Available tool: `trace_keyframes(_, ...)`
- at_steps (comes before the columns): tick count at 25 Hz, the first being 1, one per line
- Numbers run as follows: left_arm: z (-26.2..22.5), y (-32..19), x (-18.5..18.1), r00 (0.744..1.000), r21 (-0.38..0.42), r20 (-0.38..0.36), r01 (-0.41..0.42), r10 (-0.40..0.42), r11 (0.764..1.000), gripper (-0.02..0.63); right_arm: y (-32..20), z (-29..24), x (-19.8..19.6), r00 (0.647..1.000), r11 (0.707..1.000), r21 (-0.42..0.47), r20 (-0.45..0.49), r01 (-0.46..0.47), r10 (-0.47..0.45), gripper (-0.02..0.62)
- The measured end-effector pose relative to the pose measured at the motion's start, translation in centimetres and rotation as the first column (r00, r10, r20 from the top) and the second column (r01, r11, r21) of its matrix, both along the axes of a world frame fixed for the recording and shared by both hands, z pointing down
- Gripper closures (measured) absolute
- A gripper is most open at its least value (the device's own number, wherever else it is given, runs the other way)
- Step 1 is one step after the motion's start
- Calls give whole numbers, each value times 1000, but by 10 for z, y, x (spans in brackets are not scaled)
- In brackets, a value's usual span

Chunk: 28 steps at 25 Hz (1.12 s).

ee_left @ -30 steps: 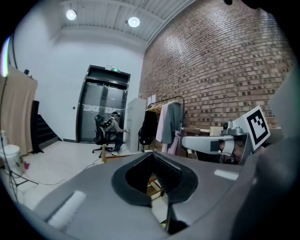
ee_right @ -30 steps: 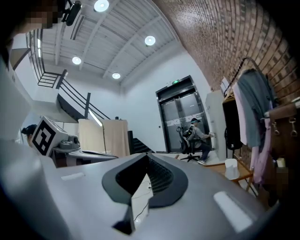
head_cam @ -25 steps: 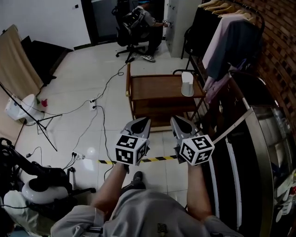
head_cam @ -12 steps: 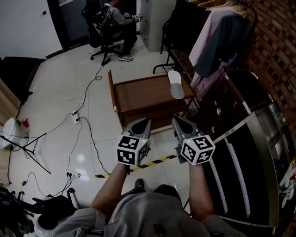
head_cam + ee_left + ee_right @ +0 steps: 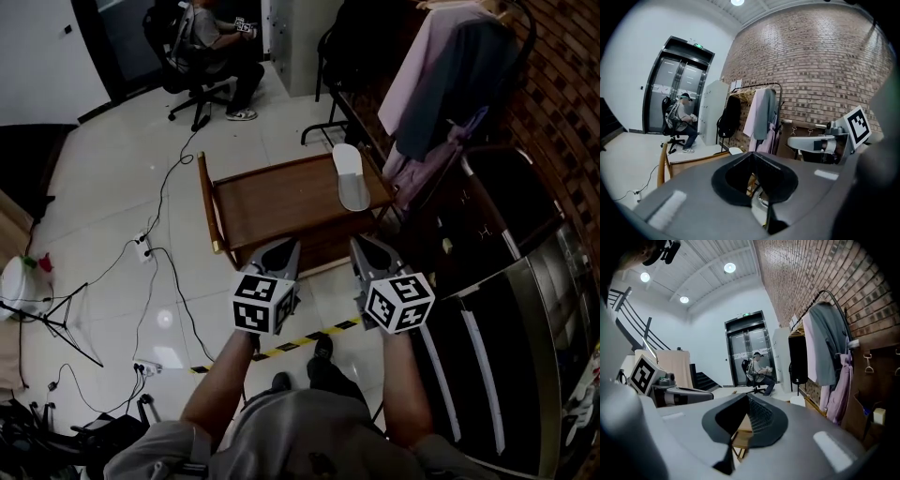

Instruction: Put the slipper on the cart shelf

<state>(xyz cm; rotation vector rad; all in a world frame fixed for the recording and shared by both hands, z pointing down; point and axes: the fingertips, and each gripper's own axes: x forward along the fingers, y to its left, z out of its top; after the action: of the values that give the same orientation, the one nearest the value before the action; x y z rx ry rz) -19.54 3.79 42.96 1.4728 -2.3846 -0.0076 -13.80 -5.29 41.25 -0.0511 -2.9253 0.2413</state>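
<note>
A white slipper (image 5: 351, 176) lies on the top shelf of the wooden cart (image 5: 272, 202), at its right end. Both grippers are held side by side in front of the cart's near edge, above the floor, pointing at it. My left gripper (image 5: 285, 247) is shut and holds nothing; my right gripper (image 5: 362, 246) is also shut and empty. In the left gripper view the cart's top (image 5: 689, 160) and a sliver of the slipper (image 5: 735, 151) show beyond the closed jaws. The right gripper view shows the slipper (image 5: 797, 401) just right of its closed jaws.
A clothes rack (image 5: 450, 75) with hanging garments stands right of the cart, above a dark cabinet (image 5: 506, 309). A person sits on an office chair (image 5: 202, 42) at the back. Cables (image 5: 155, 253) and a yellow-black tape strip (image 5: 300, 342) run over the floor; a tripod (image 5: 47, 319) stands left.
The person has stepped forward and turned a little: the cart and slipper now sit nearer and further left in the head view. Both grippers stay shut, side by side.
</note>
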Motion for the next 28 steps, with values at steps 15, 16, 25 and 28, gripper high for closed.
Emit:
trace_keyframes(15, 27, -126, -91, 998, -82, -12, 54, -55, 995, 599, -131, 33, -113, 998, 997, -46, -32, 58, -59, 595)
trace_keyframes(16, 30, -132, -100, 999, -87, -13, 48, -50, 995, 600, -139, 38, -119, 998, 999, -38, -43, 40, -41, 595)
trace_keyframes(25, 89, -193, -177, 996, -87, -78, -53, 46, 995, 599, -213, 126, -179, 966, 990, 34, -219, -136, 140, 595)
trace_keyframes(28, 118, -209, -197, 990, -110, -119, -91, 78, 990, 599, -231, 156, -197, 947, 984, 44, -268, -174, 179, 574)
